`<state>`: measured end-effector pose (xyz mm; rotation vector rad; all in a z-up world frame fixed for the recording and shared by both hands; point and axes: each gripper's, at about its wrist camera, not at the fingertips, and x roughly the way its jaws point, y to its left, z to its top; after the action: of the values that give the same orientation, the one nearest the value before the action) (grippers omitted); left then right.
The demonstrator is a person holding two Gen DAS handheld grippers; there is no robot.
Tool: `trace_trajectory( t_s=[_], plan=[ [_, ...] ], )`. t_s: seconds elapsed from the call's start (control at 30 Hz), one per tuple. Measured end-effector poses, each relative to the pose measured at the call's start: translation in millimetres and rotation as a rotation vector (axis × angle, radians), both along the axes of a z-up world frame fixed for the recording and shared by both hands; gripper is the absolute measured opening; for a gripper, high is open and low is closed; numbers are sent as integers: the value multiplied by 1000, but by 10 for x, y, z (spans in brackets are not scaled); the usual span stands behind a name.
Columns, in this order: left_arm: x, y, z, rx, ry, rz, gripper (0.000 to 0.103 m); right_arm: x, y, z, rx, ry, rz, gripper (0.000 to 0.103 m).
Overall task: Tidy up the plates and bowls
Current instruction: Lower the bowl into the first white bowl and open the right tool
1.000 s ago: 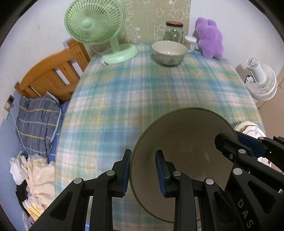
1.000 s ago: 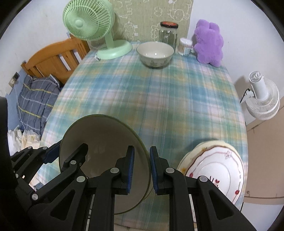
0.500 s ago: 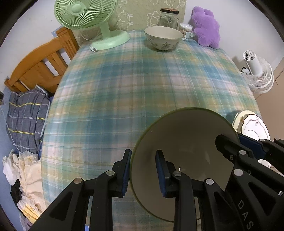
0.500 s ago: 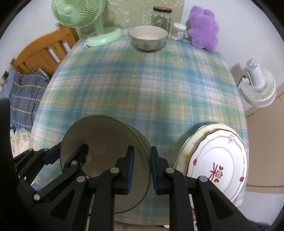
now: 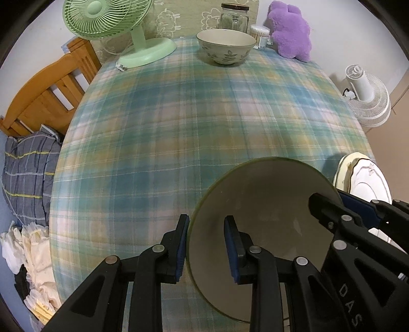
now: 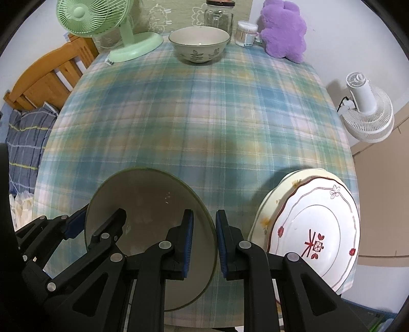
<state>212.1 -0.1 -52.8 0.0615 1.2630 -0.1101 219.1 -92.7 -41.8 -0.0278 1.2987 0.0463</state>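
A large beige bowl with a green rim (image 5: 268, 204) (image 6: 148, 199) hangs tilted just over the near edge of the plaid table (image 5: 179, 127). My left gripper (image 5: 207, 240) is shut on its left rim, one pad inside and one outside. My right gripper (image 6: 204, 237) pinches the opposite rim; its jaws are opening slightly, with the rim still between the pads. A smaller floral bowl (image 5: 226, 46) (image 6: 199, 43) stands at the far side. Stacked plates (image 6: 317, 235) (image 5: 363, 178), the top one white with red marks, lie at the near right corner.
At the far edge stand a green desk fan (image 5: 107, 18), a glass jar (image 5: 234, 16), a cotton swab tub (image 5: 259, 33) and a purple plush (image 5: 291, 30). A wooden frame (image 5: 51, 89) and clothes are at left, a white floor fan (image 5: 368, 102) at right.
Both grippers have sunk toward the table with the large bowl between them. The plates at right now fill more of the right wrist view.
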Motion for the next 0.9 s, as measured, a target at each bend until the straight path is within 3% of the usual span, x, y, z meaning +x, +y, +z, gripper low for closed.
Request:
trace_trajectory(
  t_s=[0.1,0.17,0.27,0.33,0.43,0.5,0.9],
  plan=[
    [0,-3,-1,-28,9,-15,39,-6,-2,1,8,-7,-14,24],
    [4,-13,5,-41,16,-27,42,-12,-14,5,16,-11,-27,26],
    [3,-29,34,-57,16,-58,58,-14,-33,5,38,-8,-36,28],
    [3,-23,89,-55,1,-71,61,-11,-37,20,49,-6,-33,30],
    [39,30,167,-79,-11,-78,73,-16,-29,106,38,-31,-35,45],
    [62,38,235,-88,-34,-90,76,-15,-34,194,34,-63,-46,64],
    [454,-28,634,-84,-135,-118,81,267,-102,640,38,-185,-63,69]
  ],
)
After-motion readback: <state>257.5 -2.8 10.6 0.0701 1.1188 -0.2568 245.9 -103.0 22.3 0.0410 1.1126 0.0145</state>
